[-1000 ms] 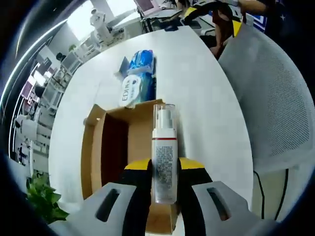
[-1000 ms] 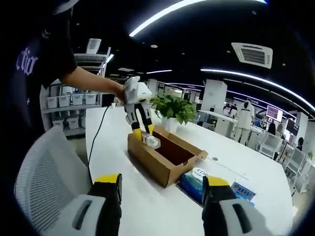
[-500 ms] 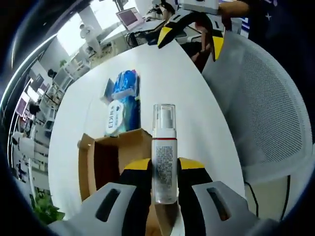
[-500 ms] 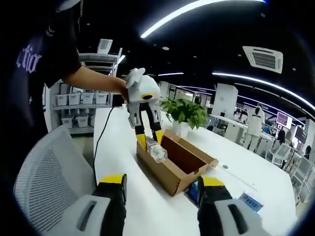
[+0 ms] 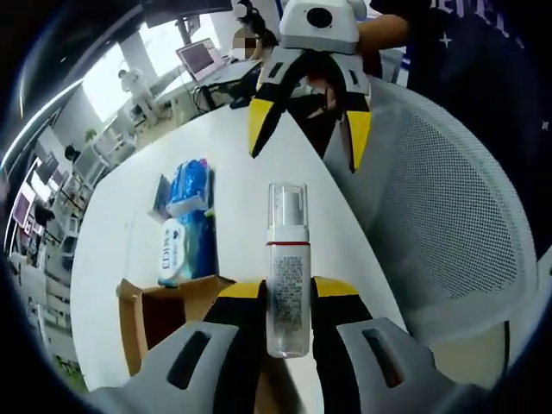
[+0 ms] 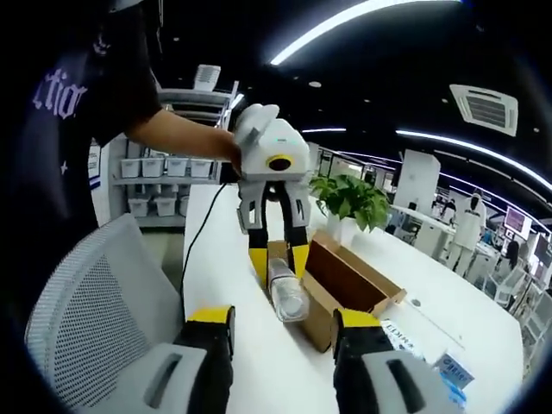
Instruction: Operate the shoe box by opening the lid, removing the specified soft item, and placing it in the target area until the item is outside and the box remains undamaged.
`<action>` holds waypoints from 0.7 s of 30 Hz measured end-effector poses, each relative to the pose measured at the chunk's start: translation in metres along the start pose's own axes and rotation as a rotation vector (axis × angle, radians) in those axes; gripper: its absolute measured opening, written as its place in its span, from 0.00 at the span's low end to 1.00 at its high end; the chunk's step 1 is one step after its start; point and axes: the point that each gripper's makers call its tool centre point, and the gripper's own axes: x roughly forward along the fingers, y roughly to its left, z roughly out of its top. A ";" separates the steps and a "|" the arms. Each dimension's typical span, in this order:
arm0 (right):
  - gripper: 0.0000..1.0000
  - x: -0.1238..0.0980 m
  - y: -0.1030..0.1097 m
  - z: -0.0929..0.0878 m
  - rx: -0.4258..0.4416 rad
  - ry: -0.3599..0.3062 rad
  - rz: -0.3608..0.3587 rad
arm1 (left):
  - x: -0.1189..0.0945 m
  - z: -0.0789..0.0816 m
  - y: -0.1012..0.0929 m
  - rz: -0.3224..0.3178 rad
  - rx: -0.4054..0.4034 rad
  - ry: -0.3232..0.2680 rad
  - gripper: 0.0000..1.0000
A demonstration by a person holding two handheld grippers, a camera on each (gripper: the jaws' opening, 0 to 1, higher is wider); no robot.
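Clear plastic pump bottle (image 5: pixel 287 274) with a white label and a red band is pinched between your left gripper (image 5: pixel 287 297)'s yellow-tipped jaws, held up in the air above the white table (image 5: pixel 285 151), beside the near edge of the box. One brown cardboard box (image 5: pixel 159 306) sits open on that smooth tabletop, lid flap folded out. Just past it lie two soft blue packs (image 5: pixel 184 226), crinkly wrappers, touching each other. Your right gripper (image 6: pixel 281 323) has its jaws spread with nothing between them. One grey mesh chair (image 5: pixel 448 220) sits by the table edge, and one leafy green plant (image 6: pixel 352 200) stands behind the box.
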 end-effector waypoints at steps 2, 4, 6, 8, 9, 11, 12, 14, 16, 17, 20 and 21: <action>0.38 0.002 0.002 -0.001 -0.006 0.006 0.006 | 0.003 0.006 -0.004 -0.016 0.000 -0.017 0.18; 0.36 0.003 0.003 -0.002 -0.008 0.010 0.010 | 0.005 0.011 -0.006 -0.024 0.006 -0.029 0.18; 0.33 0.004 0.003 -0.002 -0.015 0.014 0.010 | 0.008 0.016 -0.010 -0.038 0.020 -0.041 0.18; 0.30 0.004 0.004 -0.003 -0.015 0.014 0.014 | 0.009 0.020 -0.013 -0.048 0.023 -0.059 0.18; 0.29 0.004 0.004 -0.003 -0.016 0.014 0.015 | 0.010 0.023 -0.014 -0.053 0.021 -0.071 0.18; 0.28 0.004 0.005 -0.005 -0.024 0.023 0.019 | 0.011 0.025 -0.015 -0.056 0.021 -0.077 0.18; 0.27 0.004 0.005 -0.005 -0.028 0.027 0.016 | 0.012 0.026 -0.016 -0.060 0.022 -0.079 0.18; 0.23 0.003 0.005 -0.005 -0.026 0.025 0.017 | 0.012 0.027 -0.016 -0.063 0.026 -0.085 0.18; 0.21 0.002 0.004 -0.005 -0.027 0.023 0.011 | 0.013 0.029 -0.017 -0.067 0.021 -0.097 0.18; 0.21 0.002 0.004 -0.005 -0.021 0.022 0.012 | 0.013 0.030 -0.017 -0.067 0.020 -0.103 0.18; 0.21 0.003 0.003 -0.006 -0.039 0.030 -0.001 | 0.013 0.032 -0.016 -0.065 0.026 -0.109 0.18; 0.20 0.003 0.003 -0.006 -0.036 0.028 0.003 | 0.014 0.032 -0.016 -0.065 0.031 -0.110 0.18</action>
